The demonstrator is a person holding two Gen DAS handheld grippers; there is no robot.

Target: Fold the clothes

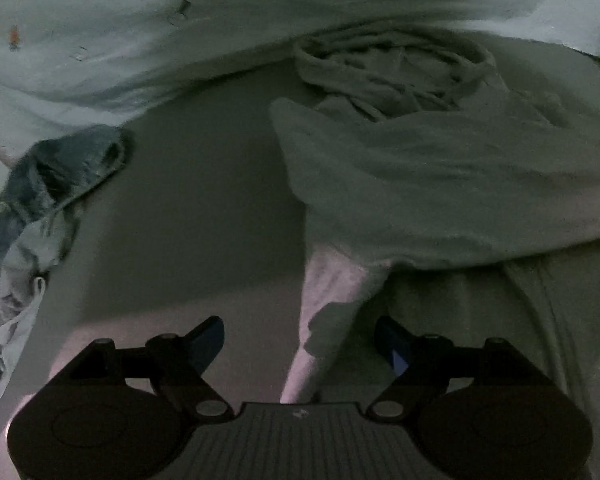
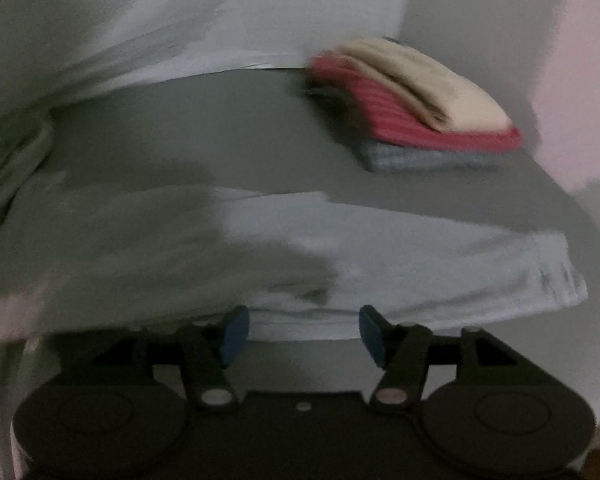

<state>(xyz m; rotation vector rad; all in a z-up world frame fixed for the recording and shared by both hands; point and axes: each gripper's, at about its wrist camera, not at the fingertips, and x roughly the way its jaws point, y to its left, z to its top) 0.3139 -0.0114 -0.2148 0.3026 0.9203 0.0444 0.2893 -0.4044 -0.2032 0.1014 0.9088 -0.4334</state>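
while the left claw [image 1: 300, 344] gapes released over the pale garment [image 1: 440, 184] on the grey surface [image 1: 204, 200], a blue patterned cloth [image 1: 40, 200] lies apart. by the right view, the right claw [image 2: 304, 336] stands released at the garment's folded edge [image 2: 380, 264], folded stack [image 2: 416, 112] beyond

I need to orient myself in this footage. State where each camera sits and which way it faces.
Left wrist: on the left hand-held gripper, aimed down at a pale garment and a blue-grey cloth; open jaws show.
Right wrist: on the right hand-held gripper, aimed down at a pale garment and a folded stack; open jaws show.
Shared: grey surface, white fabric behind.
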